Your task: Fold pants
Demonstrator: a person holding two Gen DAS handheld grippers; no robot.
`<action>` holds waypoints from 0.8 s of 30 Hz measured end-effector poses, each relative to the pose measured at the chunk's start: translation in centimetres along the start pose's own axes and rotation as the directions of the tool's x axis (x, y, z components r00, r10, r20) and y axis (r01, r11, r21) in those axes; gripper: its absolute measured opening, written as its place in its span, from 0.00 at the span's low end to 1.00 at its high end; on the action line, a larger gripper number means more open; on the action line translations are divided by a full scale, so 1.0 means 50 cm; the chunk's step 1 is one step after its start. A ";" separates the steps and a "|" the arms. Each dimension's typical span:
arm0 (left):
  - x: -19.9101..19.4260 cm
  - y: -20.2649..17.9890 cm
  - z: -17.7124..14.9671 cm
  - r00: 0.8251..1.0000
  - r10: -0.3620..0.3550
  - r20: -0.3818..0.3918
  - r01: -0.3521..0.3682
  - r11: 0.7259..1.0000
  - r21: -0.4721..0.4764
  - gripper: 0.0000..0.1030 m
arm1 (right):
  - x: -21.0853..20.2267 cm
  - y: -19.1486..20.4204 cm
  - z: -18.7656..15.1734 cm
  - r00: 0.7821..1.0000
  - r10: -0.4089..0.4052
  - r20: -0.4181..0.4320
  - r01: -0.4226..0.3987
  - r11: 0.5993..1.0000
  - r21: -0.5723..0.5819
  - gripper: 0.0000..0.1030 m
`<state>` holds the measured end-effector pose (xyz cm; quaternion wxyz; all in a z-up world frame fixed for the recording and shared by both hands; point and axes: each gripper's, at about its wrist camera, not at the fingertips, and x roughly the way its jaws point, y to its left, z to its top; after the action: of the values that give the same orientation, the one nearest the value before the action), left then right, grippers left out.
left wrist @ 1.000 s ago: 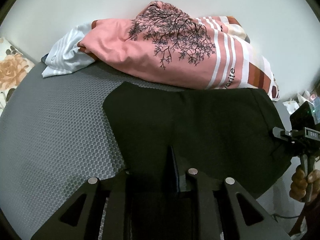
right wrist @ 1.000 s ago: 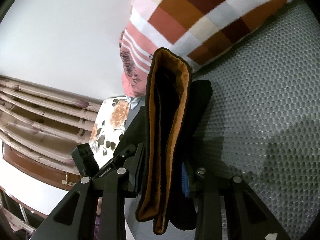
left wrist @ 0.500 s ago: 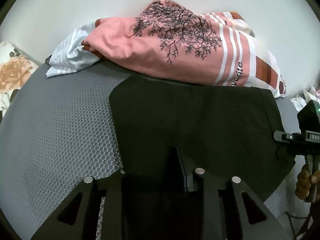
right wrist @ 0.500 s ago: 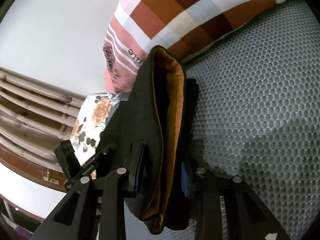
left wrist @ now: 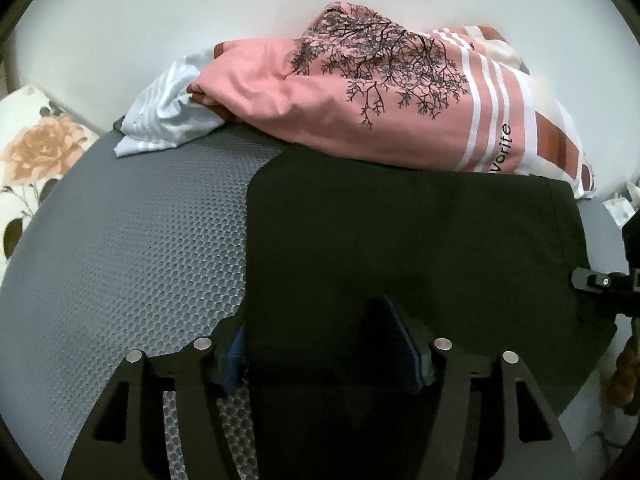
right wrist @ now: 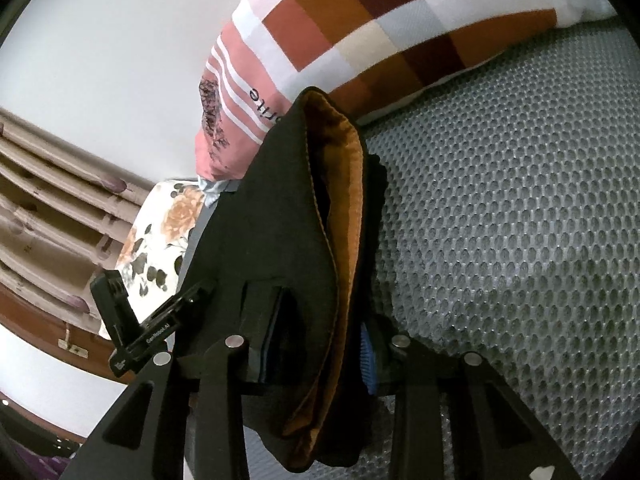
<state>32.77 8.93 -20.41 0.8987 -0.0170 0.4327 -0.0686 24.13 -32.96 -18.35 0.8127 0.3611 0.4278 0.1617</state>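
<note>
Left wrist view: black pants [left wrist: 400, 248] were spread flat across the centre and right of the frame on a grey honeycomb-mesh mat [left wrist: 132, 264], far edge touching a pink pillow with a black tree print [left wrist: 360, 104] at upper centre. Left gripper [left wrist: 324, 344] at bottom centre had the near edge of the pants between its fingers, closed down on the cloth, blue pads showing at both sides of the fabric. A white striped cloth [left wrist: 168, 120] lay bunched at the pillow's left end, upper left. A floral cushion [left wrist: 36, 156] sat at the left edge. Right gripper [left wrist: 604, 288] showed at the right edge, meeting the pants' right side; its grip could not be told from this view. Right wrist view: right gripper [right wrist: 316, 344] at bottom centre was clamped on a bunched fold of the pants [right wrist: 272, 248], orange lining [right wrist: 344, 208] exposed along the fold, cloth hanging past the fingers at the bottom of the frame. Mesh mat [right wrist: 500, 240] filled the right half. A checked and striped pillow [right wrist: 380, 32] ran across the top. Left gripper [right wrist: 132, 336] appeared at lower left, against the pants' edge. Floral cushion [right wrist: 160, 236] was at centre left, with a ribbed brown panel [right wrist: 52, 200] behind it at far left.
</note>
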 end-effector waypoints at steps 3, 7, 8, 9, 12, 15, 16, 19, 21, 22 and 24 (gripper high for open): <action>-0.001 -0.002 0.000 1.000 0.016 0.006 -0.016 1.000 0.009 0.66 | 0.003 0.001 -0.002 1.000 0.000 0.009 0.000 1.000 -0.003 0.28; 0.001 0.005 -0.001 1.000 0.011 0.006 -0.011 1.000 -0.007 0.68 | 0.004 0.002 -0.006 1.000 -0.007 0.022 0.007 1.000 -0.012 0.28; 0.001 0.006 -0.001 1.000 0.009 0.006 -0.009 1.000 -0.011 0.69 | 0.003 0.001 -0.007 1.000 -0.008 0.023 0.009 1.000 -0.014 0.29; 0.001 0.007 -0.001 1.000 0.009 0.006 -0.009 1.000 -0.014 0.69 | 0.004 0.001 -0.006 1.000 -0.010 0.021 0.010 1.000 -0.015 0.29; 0.000 0.008 -0.001 1.000 0.012 0.008 -0.012 1.000 -0.017 0.70 | 0.006 0.003 -0.010 1.000 -0.012 0.025 0.012 1.000 -0.018 0.29; 0.000 0.009 -0.002 1.000 0.013 0.009 -0.013 1.000 -0.020 0.71 | 0.006 0.004 -0.009 1.000 -0.013 0.026 0.014 1.000 -0.020 0.30; 0.001 0.009 -0.002 1.000 0.012 0.009 -0.011 1.000 -0.023 0.71 | 0.007 0.005 -0.011 1.000 -0.015 0.027 0.016 1.000 -0.023 0.30; 0.001 0.011 -0.003 1.000 0.004 0.010 -0.004 1.000 -0.031 0.71 | 0.011 0.011 -0.016 0.999 -0.029 0.035 0.030 0.999 -0.034 0.31; 0.001 0.011 -0.003 1.000 0.000 0.011 0.000 0.999 -0.033 0.71 | 0.013 0.016 -0.018 0.999 -0.037 0.038 0.039 0.998 -0.043 0.31; 0.002 0.012 -0.003 1.000 -0.006 0.009 0.006 0.999 -0.034 0.71 | 0.015 0.019 -0.019 0.998 -0.039 0.039 0.041 0.998 -0.045 0.31; 0.005 0.014 -0.003 1.000 -0.022 0.003 0.022 0.999 -0.041 0.69 | 0.020 0.021 -0.018 0.998 -0.038 0.040 0.040 0.998 -0.045 0.32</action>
<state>32.88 9.59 -20.74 0.8980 -0.0403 0.4325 -0.0695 24.02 -31.27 -18.50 0.8320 0.3370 0.4149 0.1486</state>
